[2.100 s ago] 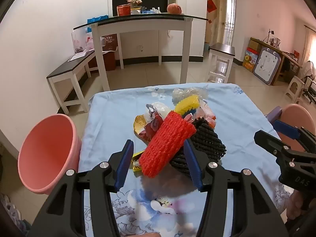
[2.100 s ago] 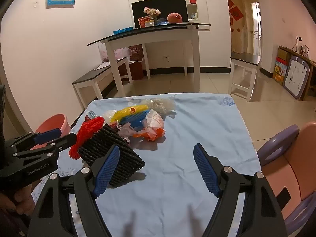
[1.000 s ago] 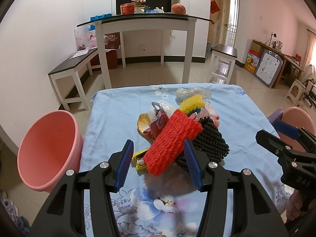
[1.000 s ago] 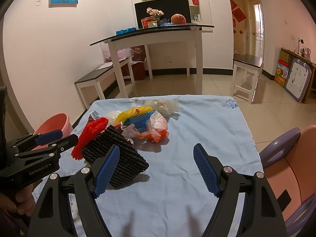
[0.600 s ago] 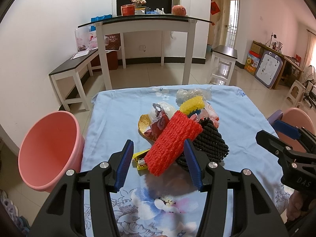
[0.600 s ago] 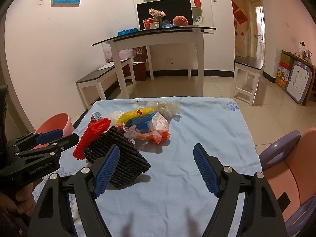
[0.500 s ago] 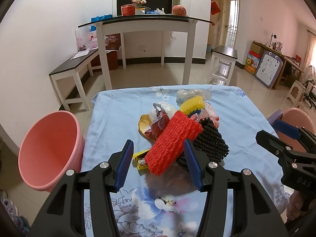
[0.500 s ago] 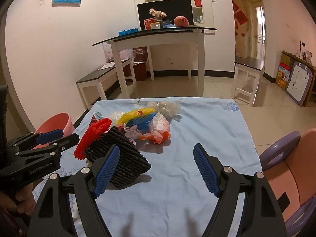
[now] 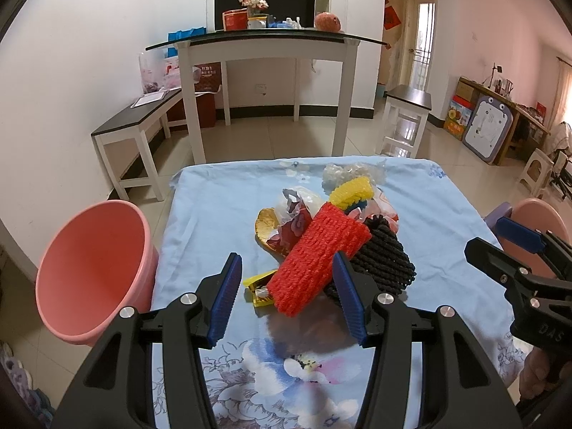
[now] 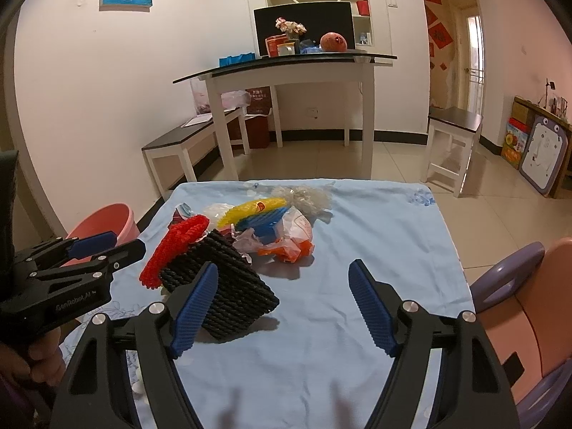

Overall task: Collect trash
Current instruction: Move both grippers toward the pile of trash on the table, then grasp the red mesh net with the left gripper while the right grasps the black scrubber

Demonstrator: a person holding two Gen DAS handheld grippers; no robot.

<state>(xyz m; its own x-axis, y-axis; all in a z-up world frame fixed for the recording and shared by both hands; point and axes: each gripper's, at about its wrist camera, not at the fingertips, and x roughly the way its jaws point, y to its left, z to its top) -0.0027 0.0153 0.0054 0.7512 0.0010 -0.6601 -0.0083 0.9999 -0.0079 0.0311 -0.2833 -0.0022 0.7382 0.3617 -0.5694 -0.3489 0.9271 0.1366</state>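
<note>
- Left gripper [image 9: 287, 295]: spread wide, blue ribbed pads [image 9: 224, 296] apart and pinching nothing, with the near end of the red foam net sleeve [image 9: 318, 257] sitting between them without touching.
- Right gripper [image 10: 282, 305]: also spread wide, hovering over bare cloth, ridged blue pads [image 10: 371, 309] gripping nothing.
- Trash heaped at mid-table on the pale blue tablecloth [image 9: 214, 193], smooth fabric with a printed flower pattern at its near edge.
- Red foam net sleeve: tubular, knobbly mesh, lying tilted across the black foam net sleeve [image 9: 379, 261], a coarser dark mesh tube, at its 3 o'clock side.
- Yellow foam net sleeve [image 9: 352, 187] at 12 o'clock of the red one, resting on the pile's far side, a blue mesh piece [image 10: 264, 220] beneath it.
- Crinkled clear plastic wrap [image 10: 307, 196] farthest away; crumpled orange-and-white plastic bag [image 10: 291, 239] toward 3 o'clock.
- Small yellow wrapper [image 9: 259, 286], flat and glossy, at 9 o'clock of the red sleeve's near end.
- Pink plastic bucket [image 9: 89, 268], round and smooth-walled, standing beside the table's 9 o'clock edge, mouth tilted toward the camera.
</note>
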